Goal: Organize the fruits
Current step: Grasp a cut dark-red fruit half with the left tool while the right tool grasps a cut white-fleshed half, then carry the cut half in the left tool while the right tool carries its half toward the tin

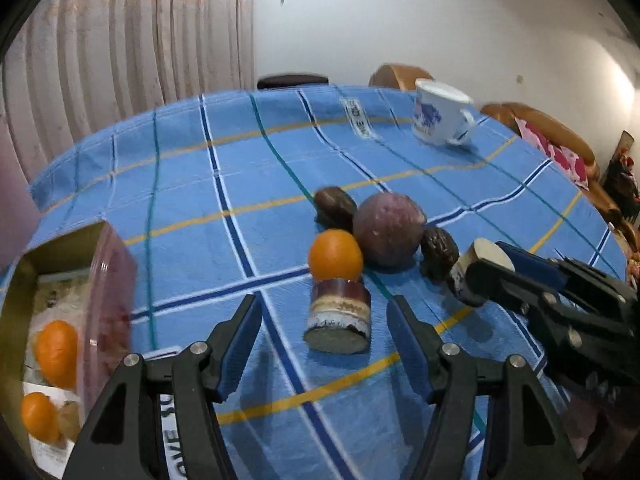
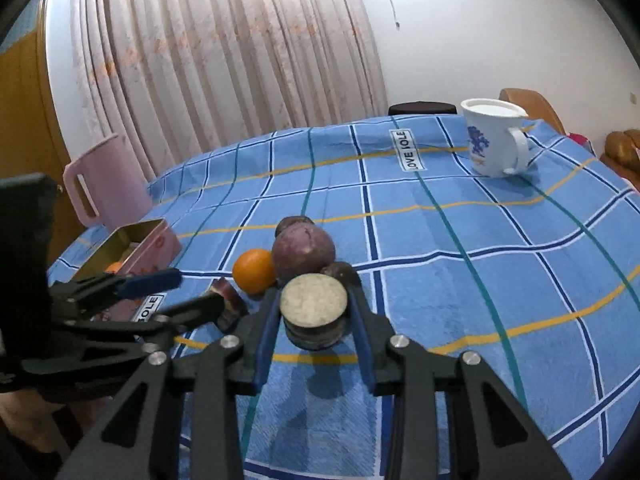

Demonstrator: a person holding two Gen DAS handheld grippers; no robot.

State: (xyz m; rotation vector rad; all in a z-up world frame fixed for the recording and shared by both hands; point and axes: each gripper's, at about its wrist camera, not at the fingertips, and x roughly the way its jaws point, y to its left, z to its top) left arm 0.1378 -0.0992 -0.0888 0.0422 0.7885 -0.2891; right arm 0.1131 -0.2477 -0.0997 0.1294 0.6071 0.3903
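My right hand-held gripper (image 2: 314,312) is clamped on a short cylindrical cut piece of purple sugarcane (image 2: 313,310) with a pale round end, both blue pads pressing its sides. It sits just above the blue checked cloth of the tabletop (image 2: 460,288), right in front of the fruit cluster.

My left hand-held gripper (image 1: 324,340) stands about half open, nothing between its pads. A second purple sugarcane piece (image 1: 338,316) lies on the cloth just ahead of the gap between its fingers, not touched by either.

Behind that piece sits a small round orange (image 1: 335,256), touching it (or very nearly so). Next to the orange is a large round purple passion fruit (image 1: 388,230), with a dark wrinkled passion fruit (image 1: 335,206) behind it and another dark wrinkled one (image 1: 439,250) at its right side, all huddled together.

At the left edge of the tabletop is an open pink tin box (image 1: 108,280) with a gold inner wall. Inside it lie two more oranges (image 1: 56,354).

A white mug with a blue flower print (image 1: 440,114) stands well apart at the far side, and a pink plastic jug (image 2: 106,178) stands beyond the tin.
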